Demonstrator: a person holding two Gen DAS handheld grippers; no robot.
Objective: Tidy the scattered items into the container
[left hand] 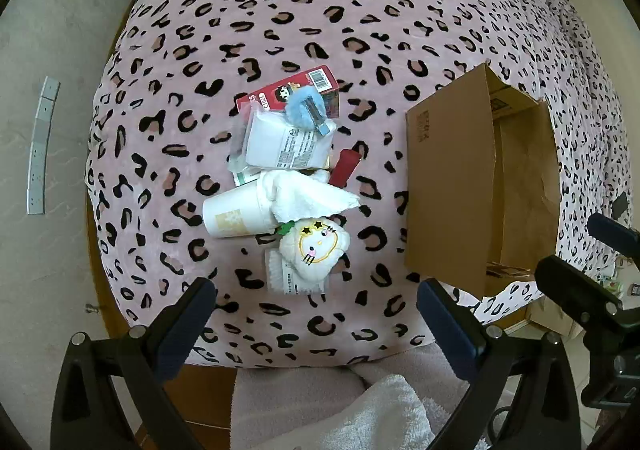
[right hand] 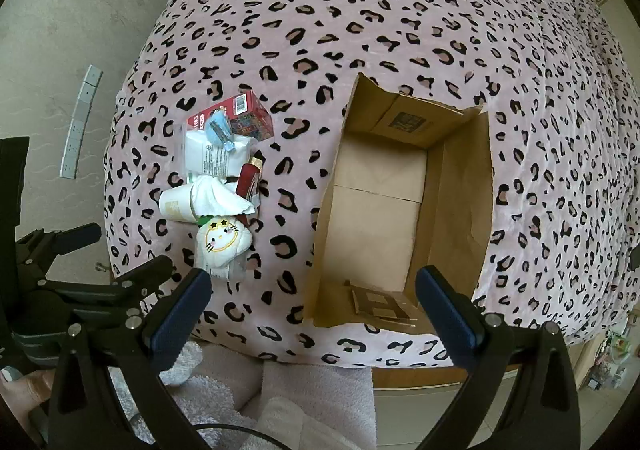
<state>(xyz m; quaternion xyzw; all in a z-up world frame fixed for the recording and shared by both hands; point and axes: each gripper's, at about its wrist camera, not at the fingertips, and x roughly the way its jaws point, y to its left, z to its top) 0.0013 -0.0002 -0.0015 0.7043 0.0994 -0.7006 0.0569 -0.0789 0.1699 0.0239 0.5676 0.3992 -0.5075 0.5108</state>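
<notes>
Opening step, nothing packed yet: left gripper [left hand: 316,314] and right gripper [right hand: 314,302] hover, fingers spread wide, empty; items pile [left hand: 288,173] on leopard blanket [left hand: 320,9] beside cardboard box [right hand: 380,209]; next, descend onto plush toy [left hand: 312,250]

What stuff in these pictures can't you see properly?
- Left wrist view: the cardboard box floor, hidden by its own near wall.
- Both views: the bottom of the pile, covered by the white packet and white cloth.
- Both views: the packet's print, too small to read.
- Right wrist view: shelf clutter at the top right corner, blurred.
</notes>
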